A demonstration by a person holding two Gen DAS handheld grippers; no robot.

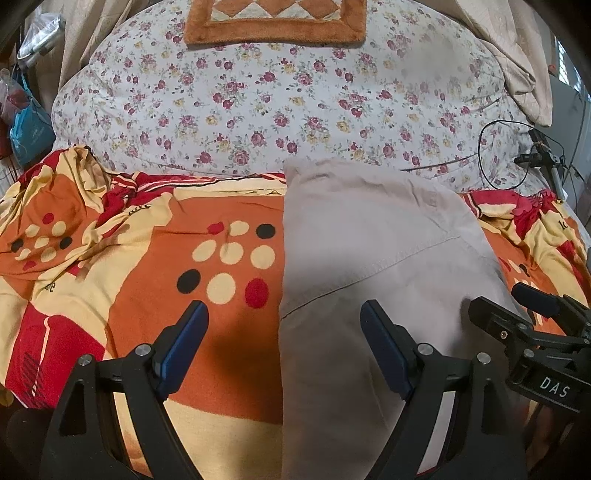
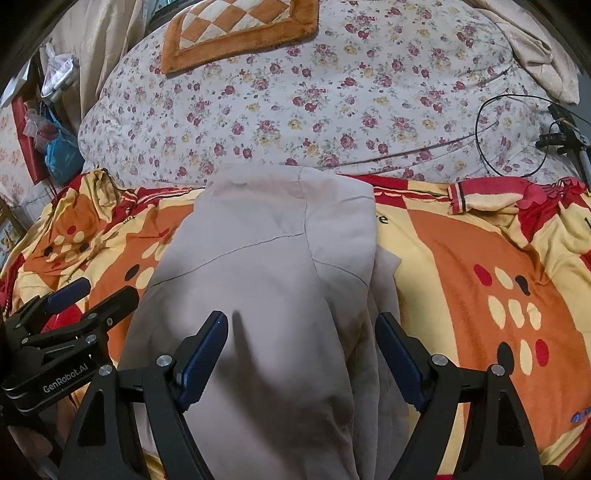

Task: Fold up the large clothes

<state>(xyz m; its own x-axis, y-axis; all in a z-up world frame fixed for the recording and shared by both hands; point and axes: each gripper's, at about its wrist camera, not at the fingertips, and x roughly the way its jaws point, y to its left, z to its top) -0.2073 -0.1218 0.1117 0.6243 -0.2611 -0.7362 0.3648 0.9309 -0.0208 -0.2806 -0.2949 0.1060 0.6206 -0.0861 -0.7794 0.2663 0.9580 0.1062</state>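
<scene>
The left gripper (image 1: pixel 284 317) hangs over the near part of the bed with its blue-padded fingers (image 1: pixel 184 343) spread wide and nothing between them; one finger stands over the left edge of the beige garment (image 1: pixel 373 258), the other over the orange blanket (image 1: pixel 147 266) just left of that edge. The right gripper (image 2: pixel 301 332) is likewise spread apart and empty, poised above the garment's right half, one finger over the middle of the cloth and the other near its right edge. Each gripper shows at the side of the other's view, so the two sit close together above the garment.

The beige garment lies lengthwise on the orange blanket, already doubled over, with stitched seams crossing it and layered edges showing along its right side. Its far end reaches the border where the blanket meets the floral quilt (image 1: pixel 280 99). Beyond the garment, on the far part of the quilt, lies an orange checked mat (image 1: pixel 273 26). To the garment's far right, a black cable (image 1: pixel 495 155) loops on the quilt beside a small black stand (image 1: pixel 539 158). Far left of the garment, past the bed's edge, a blue bag (image 1: pixel 29 129) hangs.
</scene>
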